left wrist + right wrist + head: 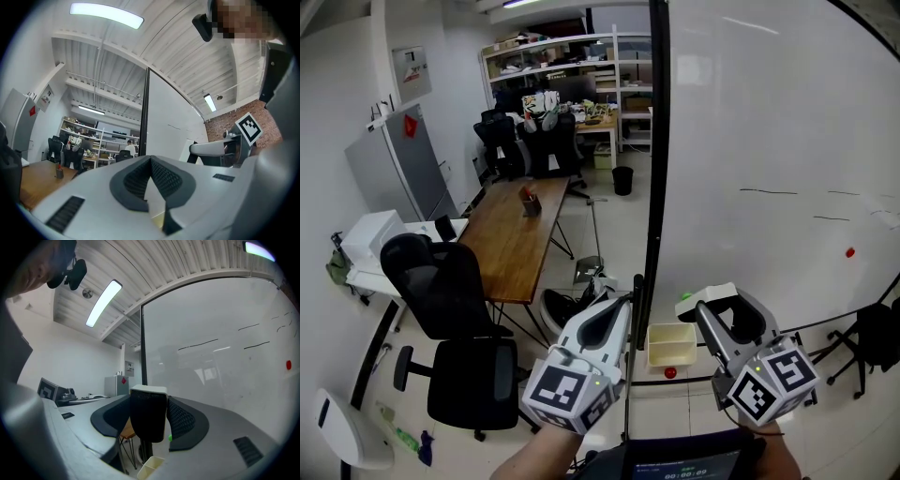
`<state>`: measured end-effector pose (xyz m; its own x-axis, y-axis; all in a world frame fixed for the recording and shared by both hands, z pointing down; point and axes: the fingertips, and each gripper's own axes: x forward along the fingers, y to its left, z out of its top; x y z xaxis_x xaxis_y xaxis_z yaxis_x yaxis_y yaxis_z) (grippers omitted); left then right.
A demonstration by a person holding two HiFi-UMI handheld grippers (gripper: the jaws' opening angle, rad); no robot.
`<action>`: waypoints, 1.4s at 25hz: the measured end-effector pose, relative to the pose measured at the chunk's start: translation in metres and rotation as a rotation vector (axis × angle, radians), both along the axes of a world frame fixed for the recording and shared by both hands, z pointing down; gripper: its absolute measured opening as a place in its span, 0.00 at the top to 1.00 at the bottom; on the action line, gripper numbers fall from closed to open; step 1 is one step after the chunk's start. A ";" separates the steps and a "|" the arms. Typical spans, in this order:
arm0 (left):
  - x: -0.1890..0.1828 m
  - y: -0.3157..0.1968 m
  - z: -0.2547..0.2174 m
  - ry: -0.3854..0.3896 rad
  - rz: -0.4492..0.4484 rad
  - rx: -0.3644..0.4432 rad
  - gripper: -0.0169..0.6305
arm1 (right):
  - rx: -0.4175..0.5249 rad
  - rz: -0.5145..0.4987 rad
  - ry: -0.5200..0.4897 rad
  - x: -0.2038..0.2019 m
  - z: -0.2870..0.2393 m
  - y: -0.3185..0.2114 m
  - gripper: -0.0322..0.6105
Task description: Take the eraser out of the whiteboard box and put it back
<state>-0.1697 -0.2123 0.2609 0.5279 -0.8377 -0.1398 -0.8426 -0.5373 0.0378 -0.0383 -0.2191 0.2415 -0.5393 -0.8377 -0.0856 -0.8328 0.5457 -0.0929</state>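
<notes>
We hold the eraser (148, 414) in the right claw (724, 300). Its jaws stand wide apart and press on the eraser's two sides. The black felt faces back along the claw and the white plastic back shows at the top. The eraser is out of the whiteboard box (671, 355) and up in the air close to the whiteboard (769, 141).

The left claw (151, 164) has its jaws together at the tips and carries nothing. It hangs just beside the board's dark frame.

The coming move turns on where the box lies. In the head view the cream box sits at the board's lower edge, below the right claw and a little to its left, between the two claws. In the right gripper view its open rim shows at the bottom edge, straight under the eraser.

The eraser's long axis looks upright between the jaws, while the box runs along the board. We judge the right hand must sink and tip the eraser to match before the jaws open.
</notes>
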 end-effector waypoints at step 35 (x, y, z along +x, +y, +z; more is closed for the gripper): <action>0.010 -0.087 0.150 -0.104 -0.037 -0.258 0.93 | -0.186 -0.003 0.131 -0.014 0.144 -0.084 0.54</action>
<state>-0.1596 -0.2997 0.4105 0.4964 -0.8577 0.1341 -0.8681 -0.4897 0.0814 -0.0524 -0.3028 0.3855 -0.5379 -0.8311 0.1410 -0.8430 0.5316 -0.0829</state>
